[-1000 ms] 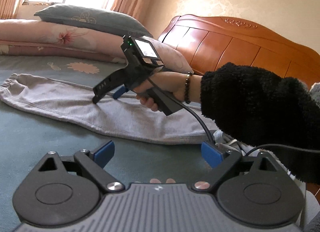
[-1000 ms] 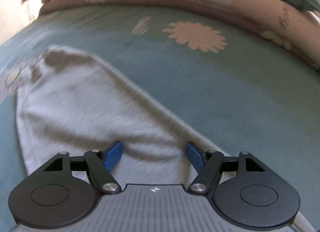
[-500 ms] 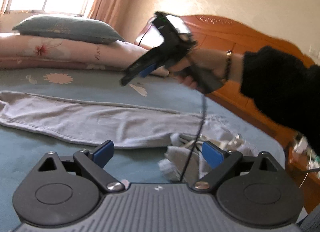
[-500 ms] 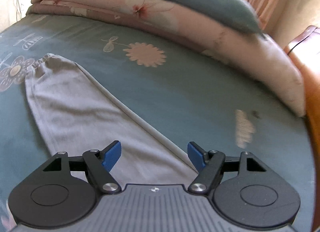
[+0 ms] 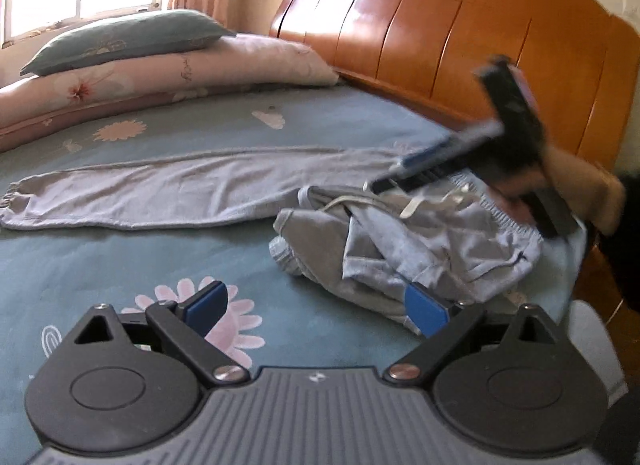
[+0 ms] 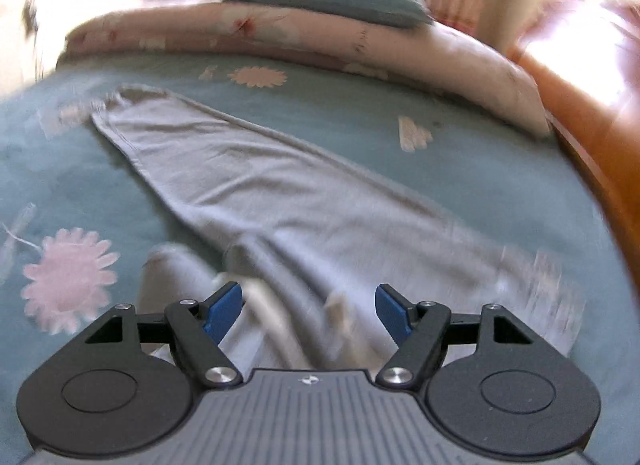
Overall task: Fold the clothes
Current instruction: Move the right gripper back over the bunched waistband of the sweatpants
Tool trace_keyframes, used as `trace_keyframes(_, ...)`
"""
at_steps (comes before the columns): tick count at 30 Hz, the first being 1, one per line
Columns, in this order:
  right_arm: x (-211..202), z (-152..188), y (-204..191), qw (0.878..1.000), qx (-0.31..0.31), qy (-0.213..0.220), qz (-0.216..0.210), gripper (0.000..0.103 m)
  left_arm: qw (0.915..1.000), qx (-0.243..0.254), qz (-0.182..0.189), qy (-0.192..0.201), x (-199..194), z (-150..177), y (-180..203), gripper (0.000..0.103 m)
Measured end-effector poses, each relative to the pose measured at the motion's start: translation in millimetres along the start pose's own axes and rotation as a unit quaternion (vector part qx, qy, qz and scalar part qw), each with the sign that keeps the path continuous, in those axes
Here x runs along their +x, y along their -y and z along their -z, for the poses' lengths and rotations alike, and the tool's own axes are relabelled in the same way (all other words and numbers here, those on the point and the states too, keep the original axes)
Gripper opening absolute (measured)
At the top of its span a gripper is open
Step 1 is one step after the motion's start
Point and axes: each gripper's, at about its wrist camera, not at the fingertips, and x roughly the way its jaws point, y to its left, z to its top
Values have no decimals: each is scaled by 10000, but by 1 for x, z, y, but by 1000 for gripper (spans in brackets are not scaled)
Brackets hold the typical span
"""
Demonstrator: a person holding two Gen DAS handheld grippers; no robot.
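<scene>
The grey trousers (image 5: 160, 189) are laid on the bed (image 5: 100, 265), one leg stretched leftward, the waist bunched at right. Soft, limp cloth is expected; the waistband (image 5: 492, 221) is best gripped. Left gripper (image 5: 316, 307) and right gripper (image 6: 308, 307) are held wide open, empty; pillows (image 5: 168, 65) lie well apart.

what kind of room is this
Most likely a bedroom: a bed with a teal flowered sheet, a carved wooden headboard, and a pillow stacked on a rolled quilt by a curtained window.

Both wrist views low over bed (image 5: 120, 257) (shared)
</scene>
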Motion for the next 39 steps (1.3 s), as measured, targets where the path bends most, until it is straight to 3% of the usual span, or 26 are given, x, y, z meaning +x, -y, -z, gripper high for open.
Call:
trace_keyframes(5,-19,69,-30,9969,653,428,80,77,9971,364,-596,-308,17,7,31,95)
trace_keyframes(10,-29,113,-84,9965,-45,766,318,77,9964,596,-561,-227,23,25,56,95)
trace_keyframes(15,-28,140,-100,9956,-505,664,428,85,9950,707,-657,-261,38,50,69,95)
trace_keyframes(17,-31,145,-96,9958,-518,660,371,86,9944,671,-718,-395,47,59,69,95)
trace_keyframes(24,-26,150,-70,9984,308,455,114,90,9914,186,-802,-1018,71,73,53,96)
trace_keyframes(25,-25,151,-66,9982,407,423,86,91,9910,31,-770,-1091,73,74,49,101)
trace_keyframes(28,-22,153,-60,9971,640,397,-47,96,9900,-456,-721,-1127,75,78,35,102)
trace_keyframes(32,-18,154,-54,9958,820,351,-202,103,9903,-441,-731,-1096,74,81,33,103)
trace_keyframes(39,-12,152,-62,9981,573,205,-46,103,9907,-429,-671,-1100,76,79,32,102)
